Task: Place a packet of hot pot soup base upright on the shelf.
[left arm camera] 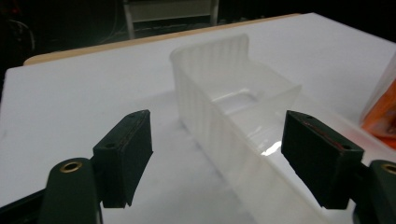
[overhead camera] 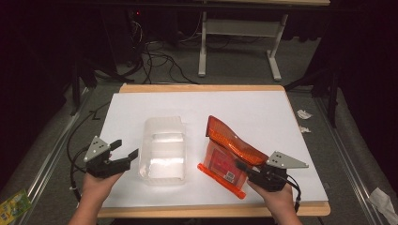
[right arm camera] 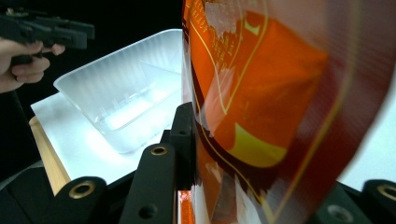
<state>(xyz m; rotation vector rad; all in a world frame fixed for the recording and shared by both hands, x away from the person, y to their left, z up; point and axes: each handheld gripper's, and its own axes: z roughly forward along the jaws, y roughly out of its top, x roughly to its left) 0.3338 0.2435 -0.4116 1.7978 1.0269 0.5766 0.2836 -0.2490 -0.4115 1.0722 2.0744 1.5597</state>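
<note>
Right tongs point(overhead camera: 253, 174) pinching orange pouch point(overhead camera: 228, 149) at near edge; clear tray point(overhead camera: 163, 150) just left, long axis near-far; left tongs point(overhead camera: 123, 152) spread beside it.

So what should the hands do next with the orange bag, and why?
Probably carry the orange bag leftward over the clear tray, which sits open and empty beside it. The right gripper is shut on the bag's lower edge. The left gripper is open beside the tray, so it could steady it.
</note>
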